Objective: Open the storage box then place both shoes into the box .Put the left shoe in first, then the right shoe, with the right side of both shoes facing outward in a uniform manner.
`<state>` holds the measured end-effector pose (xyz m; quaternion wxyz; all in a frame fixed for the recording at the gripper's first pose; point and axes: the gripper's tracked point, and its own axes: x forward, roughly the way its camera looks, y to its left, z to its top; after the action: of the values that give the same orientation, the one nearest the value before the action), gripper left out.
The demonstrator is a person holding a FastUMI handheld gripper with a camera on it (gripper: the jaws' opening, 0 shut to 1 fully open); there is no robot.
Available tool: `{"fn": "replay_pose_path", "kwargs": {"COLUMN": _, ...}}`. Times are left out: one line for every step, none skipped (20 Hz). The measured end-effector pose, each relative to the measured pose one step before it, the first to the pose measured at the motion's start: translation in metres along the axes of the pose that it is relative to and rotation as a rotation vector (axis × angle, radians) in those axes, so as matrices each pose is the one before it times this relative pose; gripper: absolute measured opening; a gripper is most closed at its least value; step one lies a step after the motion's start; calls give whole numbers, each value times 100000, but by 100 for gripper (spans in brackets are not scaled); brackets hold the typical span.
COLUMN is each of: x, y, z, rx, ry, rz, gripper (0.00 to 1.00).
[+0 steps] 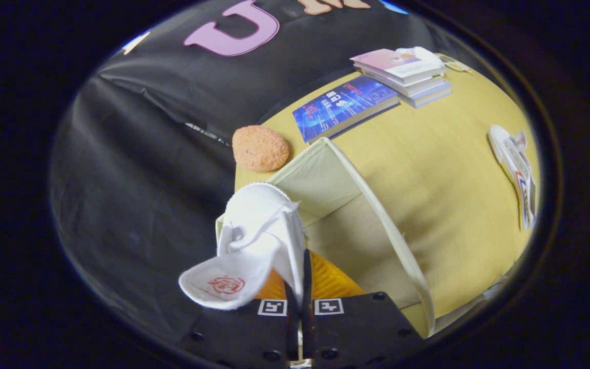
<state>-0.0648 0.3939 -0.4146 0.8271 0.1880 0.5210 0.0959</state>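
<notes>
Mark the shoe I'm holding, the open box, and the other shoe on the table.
Held shoe (264,225), gripper view, white canvas upper between the fingers.
Storage box (320,177), gripper view, inner fabric wall.
Other shoe (518,174), gripper view, its side, lying on the table.

Gripper-mounted fisheye, tilted, looking down close over box

The gripper, at the lower centre of the frame, has its two fingers closed nearly together, pinching the collar fabric of a white shoe between them.
</notes>
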Motion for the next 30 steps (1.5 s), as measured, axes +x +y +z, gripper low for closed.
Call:
{"fn": "replay_pose_path", "kwargs": {"x": 116, "y": -184, "z": -87, "rx": -1089, "ry": -775, "rz": -729, "gripper": 6}}
{"fn": "replay_pose_path", "kwargs": {"x": -524, "y": -116, "z": -375, "rx": -509, "ry": -465, "rz": -18, "gripper": 6}}
{"fn": "replay_pose_path", "kwargs": {"x": -293, "y": 265, "z": -288, "rx": -337, "ry": -60, "rz": 480, "gripper": 6}}
{"fn": "replay_pose_path", "kwargs": {"x": -194, "y": 191, "z": -125, "rx": -168, "ry": 418, "rz": 336, "gripper": 5}}
{"fn": "replay_pose_path", "kwargs": {"x": -170, "y": -79, "z": 104, "rx": -402, "ry": -649, "rz": -109, "gripper": 6}}
{"fn": "replay_pose_path", "kwargs": {"x": -162, "y": -127, "z": -265, "rx": -1285, "ry": 98, "rz": -585, "gripper": 6}}
{"fn": "replay_pose_path", "kwargs": {"x": -194, "y": 31, "z": -329, "rx": -1970, "ry": -80, "rz": 248, "gripper": 5}}
{"fn": "replay_pose_path", "kwargs": {"x": 87, "y": 190, "z": -149, "rx": -1830, "ry": -543, "rz": 784, "gripper": 5}}
{"fn": "replay_pose_path", "kwargs": {"x": 346, "y": 84, "z": -304, "rx": -663, "ry": 911, "rz": 266, "gripper": 6}}
{"fn": "replay_pose_path", "kwargs": {"x": 411, "y": -36, "z": -473, "rx": 249, "ry": 1959, "rz": -252, "gripper": 6}}
{"fn": "replay_pose_path", "kwargs": {"x": 289, "y": 186, "z": -315, "rx": 64, "ry": 1566, "rz": -87, "gripper": 6}}
{"fn": "replay_pose_path", "kwargs": {"x": 488, "y": 195, "z": -254, "rx": -521, "ry": 1165, "rz": 385, "gripper": 5}}
{"fn": "replay_pose_path", "kwargs": {"x": 154, "y": 460, "z": -455, "rx": -81, "ry": 2185, "rz": 2125, "gripper": 15}}
{"fn": "replay_pose_path", "kwargs": {"x": 477, "y": 761, "z": -438, "rx": -74, "ry": 2394, "rz": 3076, "gripper": 24}}
{"fn": "replay_pose_path", "kwargs": {"x": -403, "y": -182, "z": 182, "rx": -43, "ry": 500, "rz": 197, "gripper": 34}}
{"fn": "replay_pose_path", "kwargs": {"x": -249, "y": -650, "z": 759, "rx": -437, "ry": -1602, "rz": -1672, "gripper": 43}}
{"fn": "replay_pose_path", "kwargs": {"x": 41, "y": -588, "z": 636, "rx": -165, "ry": -1054, "rz": -746, "gripper": 53}}
{"fn": "replay_pose_path", "kwargs": {"x": -66, "y": 172, "z": 308, "rx": 182, "ry": 1249, "rz": 2790, "gripper": 62}}
{"fn": "replay_pose_path", "kwargs": {"x": -588, "y": 927, "z": -75, "rx": 776, "ry": 1819, "rz": 4990, "gripper": 71}}
{"fn": "replay_pose_path", "kwargs": {"x": -643, "y": 1208, "z": 319, "rx": 779, "ry": 310, "rz": 5664, "gripper": 81}}
{"fn": "replay_pose_path", "kwargs": {"x": -505, "y": 648, "z": 371, "rx": -931, "ry": -664, "rz": 2761, "gripper": 90}}
{"fn": "replay_pose_path", "kwargs": {"x": -891, "y": 281, "z": 658, "rx": -3725, "ry": -1892, "rz": 722, "gripper": 100}}
{"fn": "replay_pose_path", "kwargs": {"x": -1151, "y": 388, "z": 535, "rx": -4069, "ry": -1651, "rz": 464, "gripper": 99}}
{"fn": "replay_pose_path", "kwargs": {"x": -918, "y": 227, "z": 753, "rx": -3205, "ry": -1303, "rz": 1205, "gripper": 99}}
{"fn": "replay_pose_path", "kwargs": {"x": -941, "y": 258, "z": 718, "rx": -2037, "ry": -1605, "rz": 1958, "gripper": 100}}
{"fn": "replay_pose_path", "kwargs": {"x": -1020, "y": 163, "z": 878, "rx": -1252, "ry": -1800, "rz": 1801, "gripper": 100}}
{"fn": "replay_pose_path", "kwargs": {"x": -1201, "y": -6, "z": 835, "rx": -1131, "ry": -1791, "rz": 1213, "gripper": 100}}
{"fn": "replay_pose_path", "kwargs": {"x": -1189, "y": -312, "z": 1000, "rx": -1263, "ry": -2218, "rz": 793, "gripper": 100}}
{"fn": "replay_pose_path", "kwargs": {"x": -1208, "y": -714, "z": 1051, "rx": -1440, "ry": -2196, "rz": -156, "gripper": 100}}
{"fn": "replay_pose_path", "kwargs": {"x": -1430, "y": -754, "z": 1004, "rx": -1783, "ry": -2601, "rz": -615, "gripper": 100}}
